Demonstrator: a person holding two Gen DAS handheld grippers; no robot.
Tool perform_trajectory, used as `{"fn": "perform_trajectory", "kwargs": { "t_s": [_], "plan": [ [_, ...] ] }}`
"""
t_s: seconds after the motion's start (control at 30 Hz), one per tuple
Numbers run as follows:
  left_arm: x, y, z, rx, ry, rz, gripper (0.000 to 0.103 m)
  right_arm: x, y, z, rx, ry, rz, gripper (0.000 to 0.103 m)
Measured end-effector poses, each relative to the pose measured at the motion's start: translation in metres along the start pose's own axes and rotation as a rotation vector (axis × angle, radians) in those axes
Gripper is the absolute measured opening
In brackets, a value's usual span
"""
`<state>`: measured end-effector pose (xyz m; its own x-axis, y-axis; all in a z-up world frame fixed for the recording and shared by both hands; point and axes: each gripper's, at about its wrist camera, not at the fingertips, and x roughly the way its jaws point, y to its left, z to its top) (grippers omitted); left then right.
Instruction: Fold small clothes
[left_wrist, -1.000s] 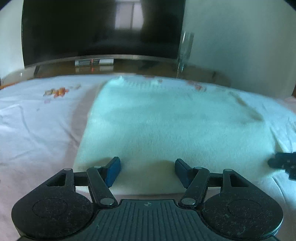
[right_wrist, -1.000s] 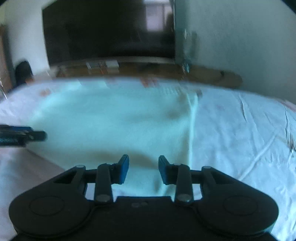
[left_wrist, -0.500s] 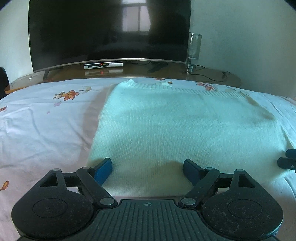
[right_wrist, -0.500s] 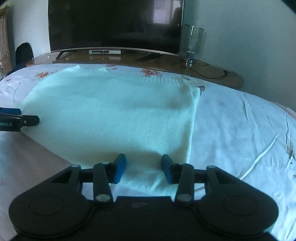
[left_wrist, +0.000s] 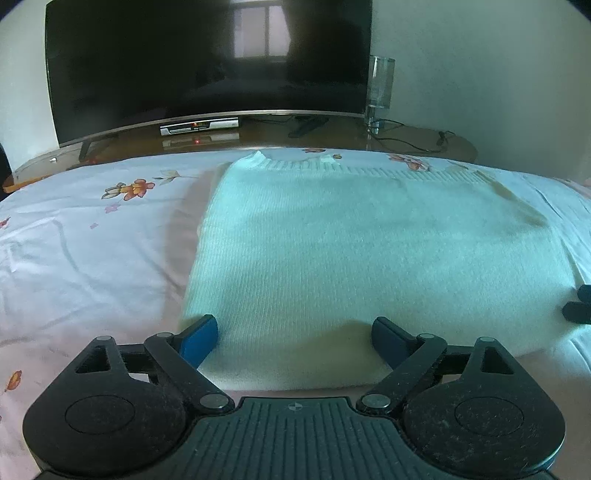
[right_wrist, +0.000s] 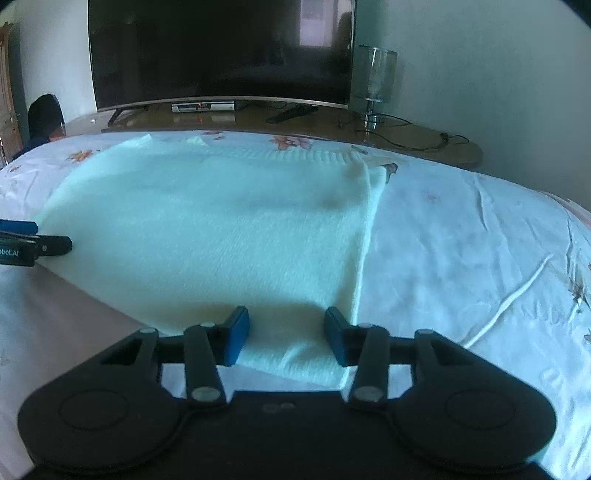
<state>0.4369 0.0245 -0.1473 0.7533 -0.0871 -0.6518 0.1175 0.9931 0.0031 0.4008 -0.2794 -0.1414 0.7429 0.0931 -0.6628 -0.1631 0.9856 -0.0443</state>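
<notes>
So the pale knit sweater (left_wrist: 354, 258) was lying flat on the flowered bedsheet (left_wrist: 92, 251), already folded into a rectangle, ribbed edge toward the TV (left_wrist: 207, 59). On the left, the left gripper (left_wrist: 294, 334) sat at the near-left corner, jaws opening wide, not pinching anything. Over on the right, the right gripper (right_wrist: 286, 334) straddled the near-right corner, jaws also opening, fabric between them but loose. Looked like letting go after a fold. Next move probably needs re-gripping both near corners evenly for another fold.
</notes>
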Motion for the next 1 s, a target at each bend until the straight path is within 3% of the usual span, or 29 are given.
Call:
{"fn": "perform_trajectory", "kwargs": {
  "t_s": [0.2, 0.3, 0.4, 0.43, 0.47, 0.53, 0.7, 0.73, 1.0],
  "plan": [
    [-0.027, 0.024, -0.006, -0.059, 0.037, 0.031, 0.090, -0.020, -0.002, 0.008, 0.047, -0.020, 0.001, 0.041],
    [-0.044, 0.040, -0.016, -0.147, 0.056, -0.010, 0.090, -0.036, -0.005, 0.007, 0.076, -0.039, 0.014, 0.039],
    [-0.054, 0.049, -0.025, -0.291, 0.071, -0.108, 0.089, -0.048, -0.003, 0.008, 0.087, -0.053, 0.019, 0.039],
    [-0.055, 0.050, -0.029, -0.343, 0.070, -0.148, 0.085, -0.051, -0.002, 0.008, 0.100, -0.058, 0.027, 0.039],
    [-0.055, 0.050, -0.033, -0.409, 0.073, -0.199, 0.075, -0.053, -0.002, 0.008, 0.113, -0.063, 0.034, 0.039],
    [-0.049, 0.052, -0.042, -0.550, 0.088, -0.284, 0.071, -0.057, 0.001, 0.009, 0.137, -0.068, 0.051, 0.039],
    [-0.028, 0.062, -0.062, -0.895, 0.018, -0.361, 0.071, -0.062, 0.008, 0.012, 0.204, -0.065, 0.100, 0.029],
    [-0.024, 0.064, -0.065, -0.933, -0.002, -0.363, 0.070, -0.063, 0.009, 0.012, 0.214, -0.065, 0.111, 0.023],
    [0.006, 0.061, -0.050, -0.970, -0.078, -0.341, 0.066, -0.046, 0.021, 0.033, 0.248, -0.055, 0.175, 0.020]
  ]
}}
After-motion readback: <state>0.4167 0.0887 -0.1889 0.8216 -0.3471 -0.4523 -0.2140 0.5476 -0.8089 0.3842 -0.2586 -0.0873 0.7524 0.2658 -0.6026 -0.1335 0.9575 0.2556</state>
